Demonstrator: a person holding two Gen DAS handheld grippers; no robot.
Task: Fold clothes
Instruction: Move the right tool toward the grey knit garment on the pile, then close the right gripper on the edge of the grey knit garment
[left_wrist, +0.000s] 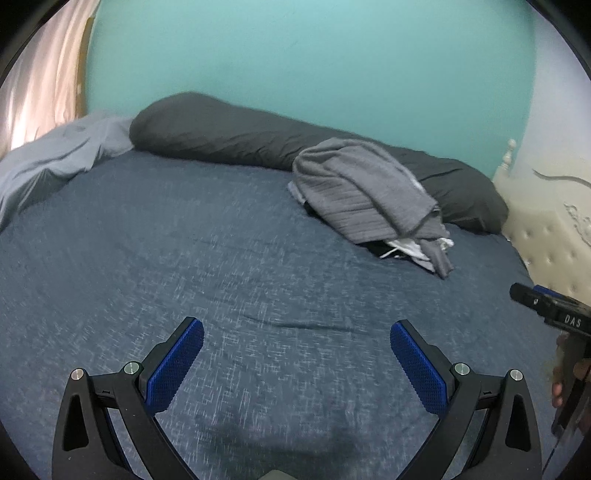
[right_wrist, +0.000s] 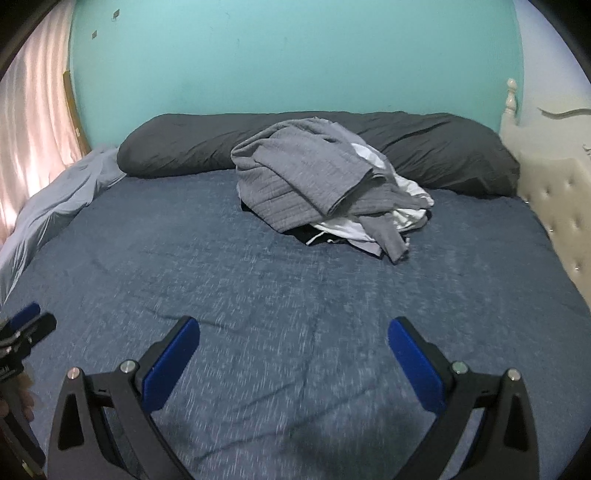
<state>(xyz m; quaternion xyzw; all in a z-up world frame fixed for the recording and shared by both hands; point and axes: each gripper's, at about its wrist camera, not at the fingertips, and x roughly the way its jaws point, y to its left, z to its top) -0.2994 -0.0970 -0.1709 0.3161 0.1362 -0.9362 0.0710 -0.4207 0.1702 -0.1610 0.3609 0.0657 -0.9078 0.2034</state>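
Note:
A heap of clothes (left_wrist: 369, 199) (right_wrist: 317, 184) lies on the far side of the blue bed, against a dark bolster pillow. A grey ribbed garment (right_wrist: 295, 177) covers the heap, with white and black pieces showing underneath. My left gripper (left_wrist: 297, 328) hovers open over bare bedspread, well short of the heap, which sits ahead and to the right. My right gripper (right_wrist: 293, 326) is open too, nothing between its blue pads, with the heap straight ahead. Each gripper shows at the edge of the other's view, the right one (left_wrist: 546, 306) held by a hand.
The blue bedspread (right_wrist: 258, 280) stretches wide between the grippers and the heap. A dark grey bolster (right_wrist: 443, 147) runs along the teal wall. A light blue pillow (left_wrist: 55, 158) lies at the far left by a pink curtain. A cream tufted headboard (right_wrist: 554, 206) bounds the right side.

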